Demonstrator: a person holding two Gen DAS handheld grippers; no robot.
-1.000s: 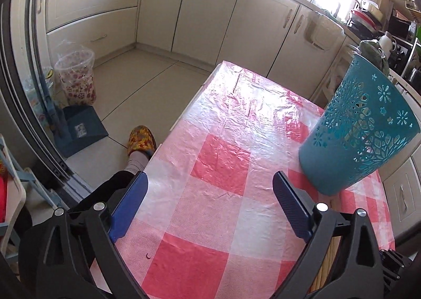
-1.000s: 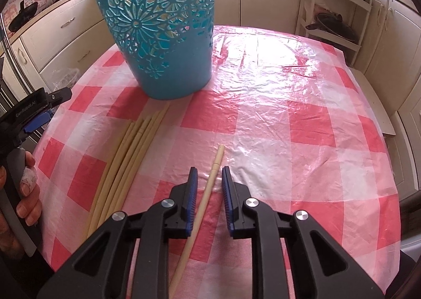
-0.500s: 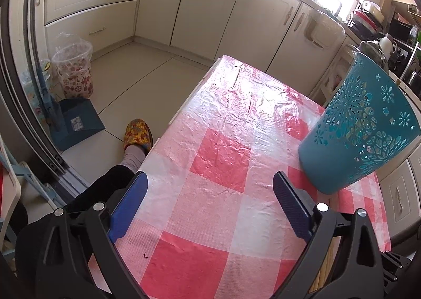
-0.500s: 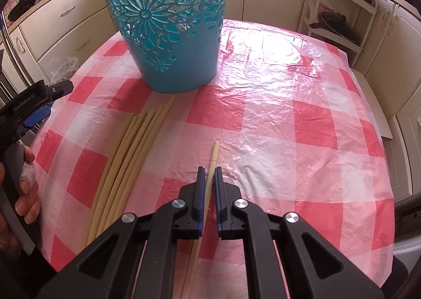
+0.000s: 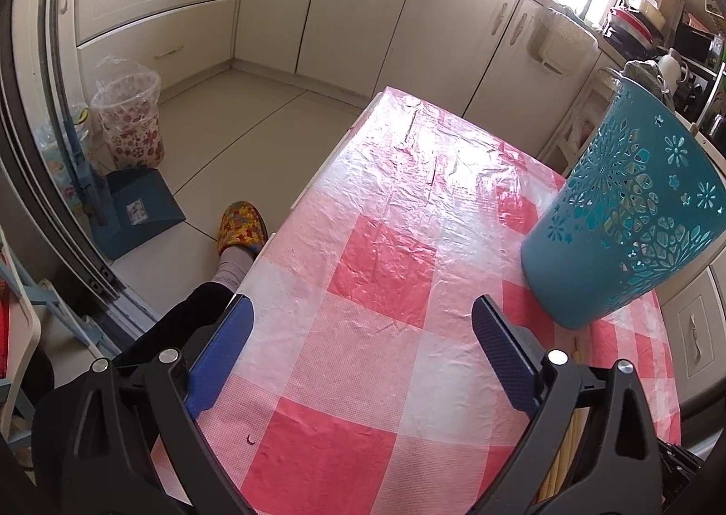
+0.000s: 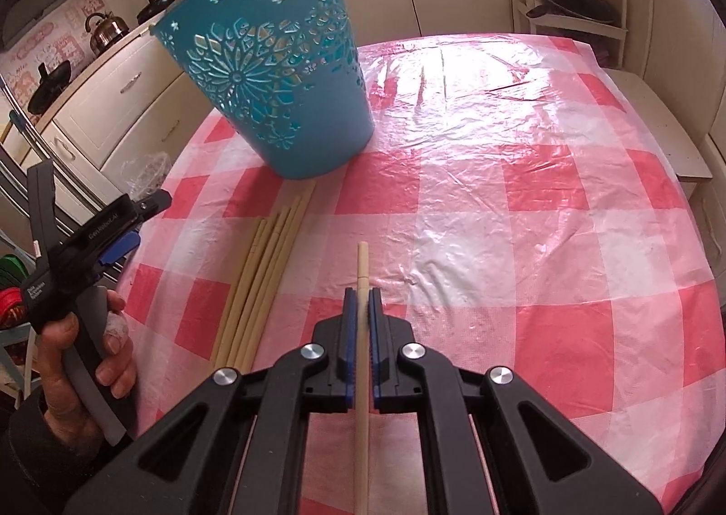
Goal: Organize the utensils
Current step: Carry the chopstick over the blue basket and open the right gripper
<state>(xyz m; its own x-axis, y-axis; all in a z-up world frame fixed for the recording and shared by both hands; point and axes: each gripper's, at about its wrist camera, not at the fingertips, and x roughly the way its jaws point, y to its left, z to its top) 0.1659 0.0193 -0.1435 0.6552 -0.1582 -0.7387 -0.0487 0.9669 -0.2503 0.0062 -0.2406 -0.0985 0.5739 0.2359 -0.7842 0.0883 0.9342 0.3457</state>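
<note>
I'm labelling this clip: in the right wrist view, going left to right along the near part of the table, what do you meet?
Left gripper → loose chopsticks → right gripper, clamped on one chopstick → bare checked tablecloth.

Table (image 6: 567, 206) filling most of the right wrist frame, wearing a red-and-white checked cover under glossy, wrinkled clear plastic. Standing on it at upper left of centre: a blue cut-out basket (image 6: 281, 75), upright. Lying flat just below the basket, toward lower left: a bundle of pale chopsticks (image 6: 258, 279), side by side, tips nearly touching the basket's base. Showing bare checks across the whole right half.
</note>
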